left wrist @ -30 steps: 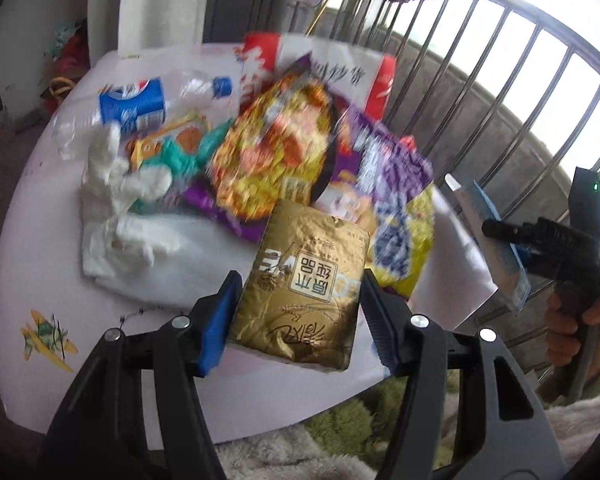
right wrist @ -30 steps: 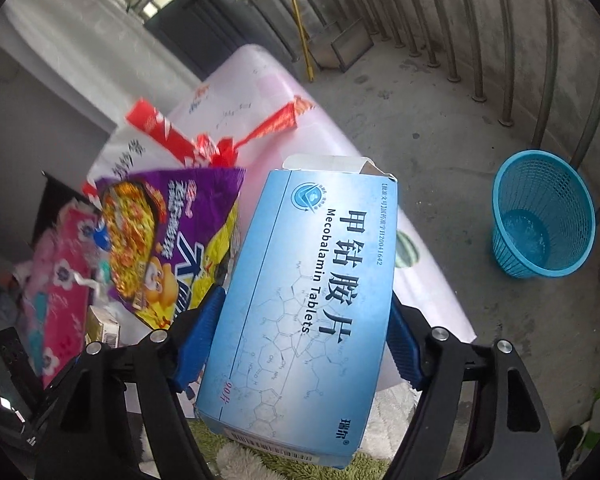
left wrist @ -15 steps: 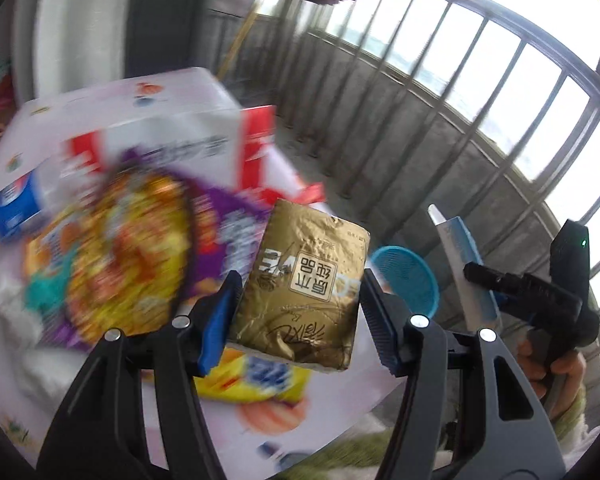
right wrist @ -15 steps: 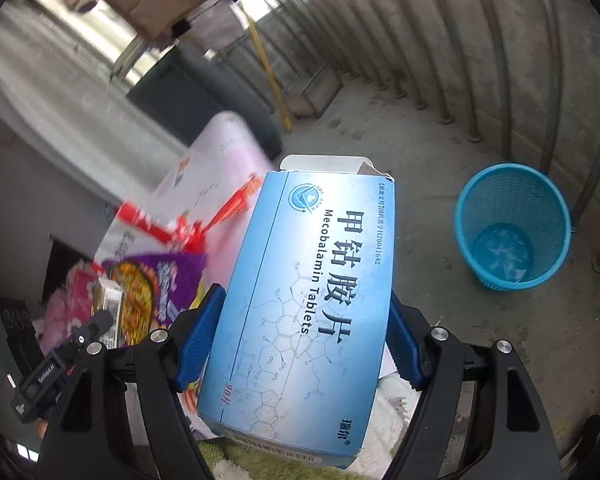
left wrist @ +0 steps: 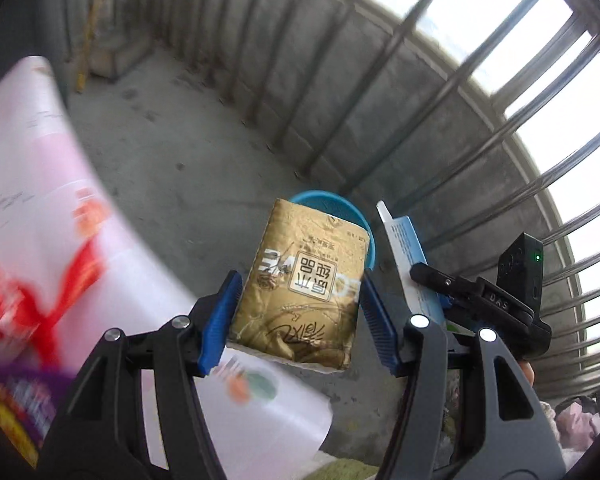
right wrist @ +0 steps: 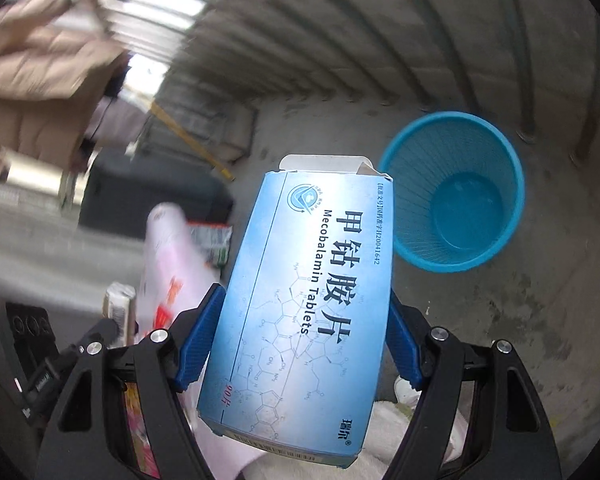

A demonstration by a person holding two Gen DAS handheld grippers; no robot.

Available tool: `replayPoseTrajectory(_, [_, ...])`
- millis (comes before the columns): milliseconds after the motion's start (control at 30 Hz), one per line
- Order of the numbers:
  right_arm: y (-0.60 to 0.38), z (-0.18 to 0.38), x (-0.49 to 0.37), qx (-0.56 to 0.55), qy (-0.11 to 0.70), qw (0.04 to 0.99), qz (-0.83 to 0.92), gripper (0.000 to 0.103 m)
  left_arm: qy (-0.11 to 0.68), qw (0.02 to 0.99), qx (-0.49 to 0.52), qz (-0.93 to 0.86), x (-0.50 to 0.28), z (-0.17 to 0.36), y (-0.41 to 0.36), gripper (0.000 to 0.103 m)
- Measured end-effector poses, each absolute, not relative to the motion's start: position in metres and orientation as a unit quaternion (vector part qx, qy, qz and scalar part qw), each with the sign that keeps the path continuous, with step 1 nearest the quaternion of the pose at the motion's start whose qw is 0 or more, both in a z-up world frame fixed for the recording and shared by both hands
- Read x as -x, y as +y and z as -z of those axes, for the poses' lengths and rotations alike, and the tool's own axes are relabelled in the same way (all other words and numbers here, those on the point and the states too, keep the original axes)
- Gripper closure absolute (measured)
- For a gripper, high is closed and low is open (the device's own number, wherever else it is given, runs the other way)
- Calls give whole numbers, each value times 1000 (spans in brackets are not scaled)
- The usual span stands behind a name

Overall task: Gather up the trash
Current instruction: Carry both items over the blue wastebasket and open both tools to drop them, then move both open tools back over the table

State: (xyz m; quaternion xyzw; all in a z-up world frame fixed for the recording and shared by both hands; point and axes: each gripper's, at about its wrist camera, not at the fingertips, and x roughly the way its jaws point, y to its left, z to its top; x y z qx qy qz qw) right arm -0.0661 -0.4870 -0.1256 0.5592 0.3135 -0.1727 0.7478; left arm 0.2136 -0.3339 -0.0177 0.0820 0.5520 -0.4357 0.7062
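Left gripper [left wrist: 300, 312]: jaws closed on a gold foil packet [left wrist: 304, 288], gripped by its two side edges between the blue pads. The packet stands upright with its printed label upside down to the camera. It is held in the air, past the near corner of the bench [left wrist: 40, 208], which lies blurred at left under a white printed cover.

Right gripper [right wrist: 300, 344]: jaws closed on a blue tablet box [right wrist: 304, 300], gripped across its width near the lower half. The box is marked "Mecobalamin Tablets"; its far end flap is open and torn. In the left wrist view the same box [left wrist: 404, 256] appears edge-on, just right of the gold packet, with the right gripper [left wrist: 432, 280] clamped on it.

Blue mesh waste basket [right wrist: 456, 192]: upright on the concrete floor [right wrist: 520, 320], beyond and to the right of the tablet box, apart from it. No contents can be made out inside. In the left wrist view its rim [left wrist: 324, 200] shows directly behind the top of the gold packet.

Remaining items: blurred purple and red wrappers [left wrist: 16, 396] at the near left bench edge. A metal railing [left wrist: 500, 128] runs along the far side.
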Motion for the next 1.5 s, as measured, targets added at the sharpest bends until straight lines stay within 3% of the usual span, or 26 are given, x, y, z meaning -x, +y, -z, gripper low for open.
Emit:
replayPoseTrajectory(167, [-528,152,59,-583,303,727,201,30,567,690,-109,437,-227,49,-409,46])
replayPoseTrajectory(233, [-547,165,58,-591,289,718,227,25,565,687,-112,443,-231,60,-440,46])
replayPoseTrajectory(267, [-557,174,57,-592,285,716,235,21,563,688,-110,445,-234,67,-459,44])
replayPoseTrajectory(300, [-569,187,57,-600,280,706,252,12,562,689,-106,445,-236,74,-472,29])
replayPoseTrajectory(367, [-585,210,57,-611,275,692,268,8,559,693,-103,443,-237,87,-492,18])
replayPoseTrajectory(533, [-585,259,72,-643,281,648,294,8,568,689,-95,441,-227,101,-505,18])
replayPoseTrajectory(667, [-568,260,77,-624,293,658,301,8,531,702,-101,463,-216,79,-485,18])
replayPoseTrajectory(900, [-540,194,56,-496,324,721,359,8,474,720,-35,506,-213,18,-428,15])
replayPoseTrajectory(1100, [-465,96,10,-226,334,810,425,6,442,737,26,511,-205,-33,-331,14])
replayPoseTrajectory(1267, [-392,52,-21,-48,331,850,407,6,418,769,63,480,-202,-56,-219,12])
replayPoseTrajectory(1333, [-367,37,-26,-17,319,878,357,6,390,805,74,441,-194,-64,-159,10])
replayPoseTrajectory(1500, [-311,5,-28,-62,253,945,198,6,344,876,71,329,-163,-60,-27,10])
